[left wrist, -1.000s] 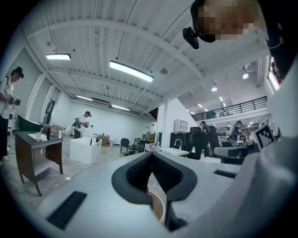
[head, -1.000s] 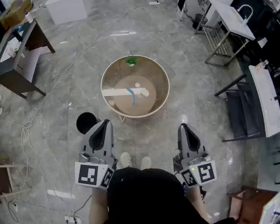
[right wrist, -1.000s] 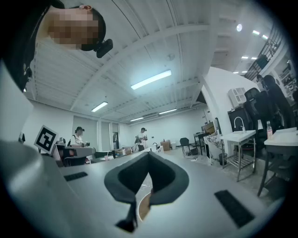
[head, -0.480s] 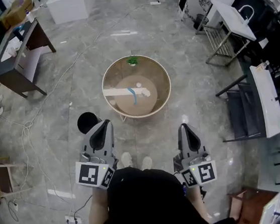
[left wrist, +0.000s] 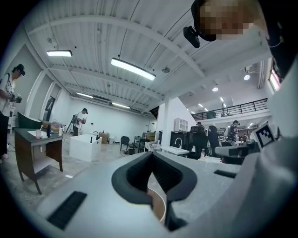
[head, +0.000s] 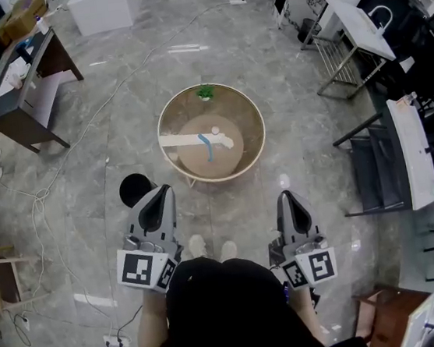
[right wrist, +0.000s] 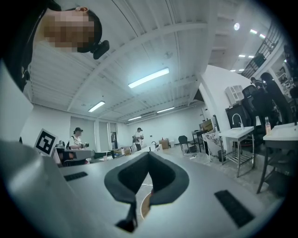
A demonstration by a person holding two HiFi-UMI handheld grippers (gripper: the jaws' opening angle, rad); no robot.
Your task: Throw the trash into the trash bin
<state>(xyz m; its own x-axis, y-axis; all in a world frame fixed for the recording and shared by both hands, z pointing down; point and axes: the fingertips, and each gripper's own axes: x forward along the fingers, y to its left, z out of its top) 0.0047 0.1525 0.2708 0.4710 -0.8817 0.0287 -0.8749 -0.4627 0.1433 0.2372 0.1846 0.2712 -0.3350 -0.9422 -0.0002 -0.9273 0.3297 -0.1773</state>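
Observation:
A round wooden table [head: 252,129] stands on the floor ahead of me. On it lie a long white strip [head: 183,141], a blue piece [head: 207,149] and a small white crumpled ball [head: 213,131], with a little green plant [head: 205,93] at the far rim. A black trash bin [head: 134,188] stands on the floor by the table's near left. My left gripper [head: 160,192] hangs just right of the bin, shut and empty. My right gripper [head: 286,196] is short of the table's near right, also shut and empty. Both gripper views show closed jaws [left wrist: 152,156] [right wrist: 148,156] and a sliver of table rim below.
A dark desk [head: 23,81] and a white box [head: 102,8] stand at the far left. White tables [head: 361,24] and dark chairs [head: 373,169] line the right side. Cables [head: 43,194] trail over the grey floor on the left. People stand far off in the gripper views.

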